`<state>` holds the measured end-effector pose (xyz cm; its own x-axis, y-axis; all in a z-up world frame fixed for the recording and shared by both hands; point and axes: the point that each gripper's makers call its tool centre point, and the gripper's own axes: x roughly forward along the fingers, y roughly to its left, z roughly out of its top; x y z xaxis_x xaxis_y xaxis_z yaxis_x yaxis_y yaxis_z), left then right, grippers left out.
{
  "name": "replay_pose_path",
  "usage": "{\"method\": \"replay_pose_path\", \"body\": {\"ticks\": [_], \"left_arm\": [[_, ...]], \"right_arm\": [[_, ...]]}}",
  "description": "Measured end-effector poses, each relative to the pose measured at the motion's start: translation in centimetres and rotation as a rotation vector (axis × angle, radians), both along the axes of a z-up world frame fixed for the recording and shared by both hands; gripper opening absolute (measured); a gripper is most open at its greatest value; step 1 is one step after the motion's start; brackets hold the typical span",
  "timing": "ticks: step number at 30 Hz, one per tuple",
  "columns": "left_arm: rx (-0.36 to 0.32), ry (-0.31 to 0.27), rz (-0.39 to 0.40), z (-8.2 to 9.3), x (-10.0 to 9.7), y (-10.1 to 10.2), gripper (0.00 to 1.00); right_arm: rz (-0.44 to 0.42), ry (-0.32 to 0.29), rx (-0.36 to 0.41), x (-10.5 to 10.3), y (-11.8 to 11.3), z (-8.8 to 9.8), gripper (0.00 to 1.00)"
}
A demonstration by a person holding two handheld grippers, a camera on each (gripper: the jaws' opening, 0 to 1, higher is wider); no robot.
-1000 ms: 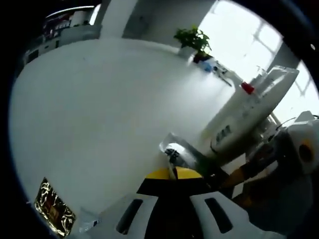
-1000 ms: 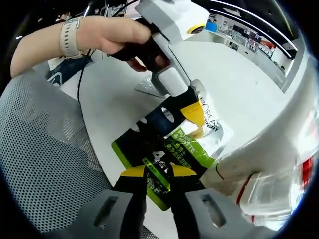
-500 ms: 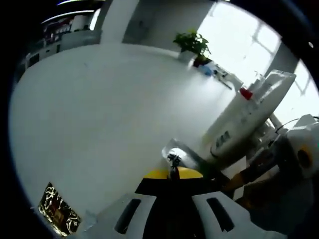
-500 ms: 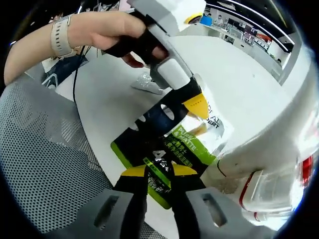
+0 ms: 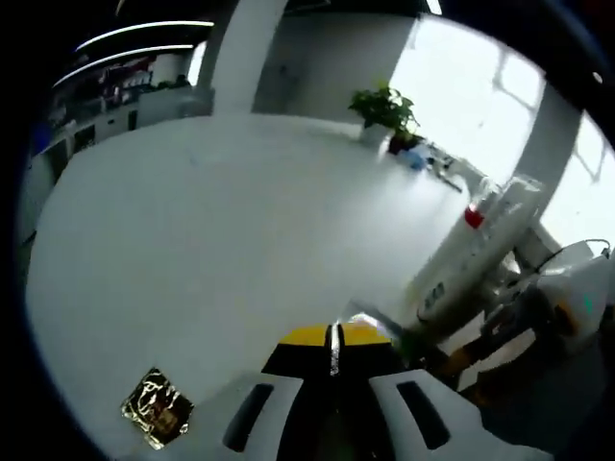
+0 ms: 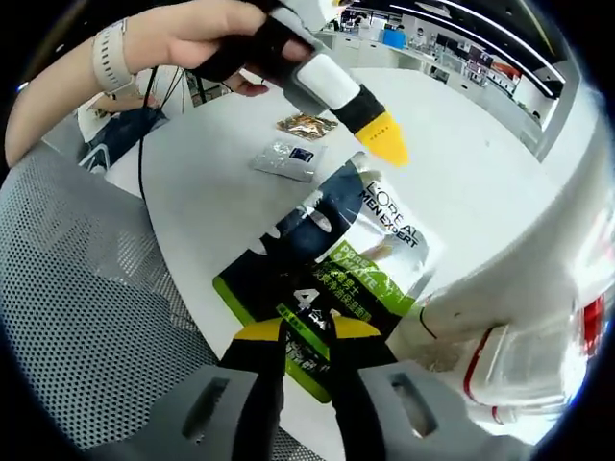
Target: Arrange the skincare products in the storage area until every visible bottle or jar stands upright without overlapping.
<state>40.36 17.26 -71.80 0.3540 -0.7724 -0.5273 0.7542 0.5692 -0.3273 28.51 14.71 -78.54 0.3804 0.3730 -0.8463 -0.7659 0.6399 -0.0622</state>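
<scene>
Right gripper view: the right gripper has its yellow-tipped jaws pinched together on the near edge of a flat skincare sachet, a silver, black and green pack printed L'OREAL MEN EXPERT, which lies across the white table. Beyond the sachet's far end the left gripper hangs above the table, clear of the pack, held in a hand with a pale watch strap on the wrist; its yellow tips look brought together with nothing between them. Past it two small packets lie side by side on the table, a silver foil packet and a gold foil packet. A grey mesh chair fills the near left, and a white storage rack with a red-capped item curves up on the right.

Left gripper view: the left gripper shows its yellow tips meeting in a thin line, with nothing between them. The gold foil packet lies on the table to the lower left; a white bottle with a red cap slants at the right, and a potted plant stands at the far edge.
</scene>
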Motion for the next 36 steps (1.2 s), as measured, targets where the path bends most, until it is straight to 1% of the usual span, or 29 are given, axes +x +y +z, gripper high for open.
{"method": "replay_pose_path", "body": {"ticks": [1, 3, 7, 8, 10, 11, 14, 15, 16, 17, 18, 20, 21, 24, 26, 28, 30, 34, 36], "left_arm": [[-0.012, 0.008, 0.002, 0.3, -0.1, 0.0, 0.00], [-0.019, 0.001, 0.002, 0.9, -0.3, -0.1, 0.00], [0.075, -0.006, -0.078, 0.3, -1.6, 0.0, 0.00], [0.105, -0.008, -0.120, 0.1, -2.3, -0.1, 0.00], [0.119, 0.026, -0.180, -0.2, -3.7, -0.5, 0.00], [0.134, 0.029, -0.177, -0.4, -3.8, -0.5, 0.00], [0.259, -0.008, -0.200, -1.7, -3.6, 0.5, 0.01], [0.294, -0.005, -0.210, -2.1, -3.7, 0.8, 0.03], [0.315, -0.009, -0.214, -2.4, -3.8, 1.0, 0.04], [0.336, -0.019, -0.236, -2.7, -3.9, 1.0, 0.05], [0.344, -0.019, -0.245, -3.0, -4.1, 0.9, 0.07], [0.399, -0.008, -0.263, -3.8, -4.4, 1.2, 0.11], [0.421, -0.015, -0.283, -4.1, -4.6, 1.3, 0.11], [0.434, -0.016, -0.283, -4.5, -4.6, 1.3, 0.13], [0.445, -0.021, -0.297, -4.7, -4.7, 1.2, 0.18], [0.465, -0.031, -0.308, -5.2, -4.5, 1.2, 0.21], [0.493, -0.032, -0.327, -5.7, -4.7, 1.4, 0.21], [0.486, -0.027, -0.325, -5.9, -4.7, 1.3, 0.24], [0.492, -0.034, -0.330, -6.1, -4.5, 1.3, 0.24]], "right_arm": [[0.001, -0.002, 0.002, 0.0, 0.0, 0.0, 0.18], [-0.003, -0.002, 0.007, 0.0, 0.0, 0.0, 0.18], [-0.003, 0.003, 0.002, 0.0, 0.0, 0.0, 0.18], [-0.006, 0.004, 0.004, 0.0, 0.0, 0.0, 0.18], [-0.007, 0.001, 0.006, 0.0, 0.0, 0.0, 0.18], [-0.009, 0.001, 0.007, 0.0, 0.0, 0.0, 0.18], [-0.010, 0.003, 0.004, 0.0, 0.0, 0.0, 0.18], [-0.008, 0.002, 0.003, 0.0, 0.0, 0.0, 0.18], [-0.008, 0.002, 0.003, 0.0, 0.0, 0.0, 0.18], [-0.007, 0.002, 0.003, 0.0, 0.0, 0.0, 0.18], [-0.007, 0.001, 0.003, 0.0, 0.0, 0.0, 0.18], [-0.008, 0.001, 0.002, 0.0, 0.0, 0.0, 0.18], [-0.009, 0.002, 0.002, 0.0, 0.0, 0.0, 0.18], [-0.014, 0.003, 0.003, 0.0, 0.0, 0.0, 0.18], [-0.015, 0.002, 0.004, 0.0, 0.0, 0.0, 0.18], [-0.012, 0.001, 0.003, 0.0, 0.0, 0.0, 0.18], [-0.011, 0.002, 0.002, 0.0, 0.0, 0.0, 0.18], [-0.013, 0.001, 0.004, 0.0, 0.0, 0.0, 0.18], [-0.011, 0.002, 0.004, 0.0, 0.0, 0.0, 0.18]]}}
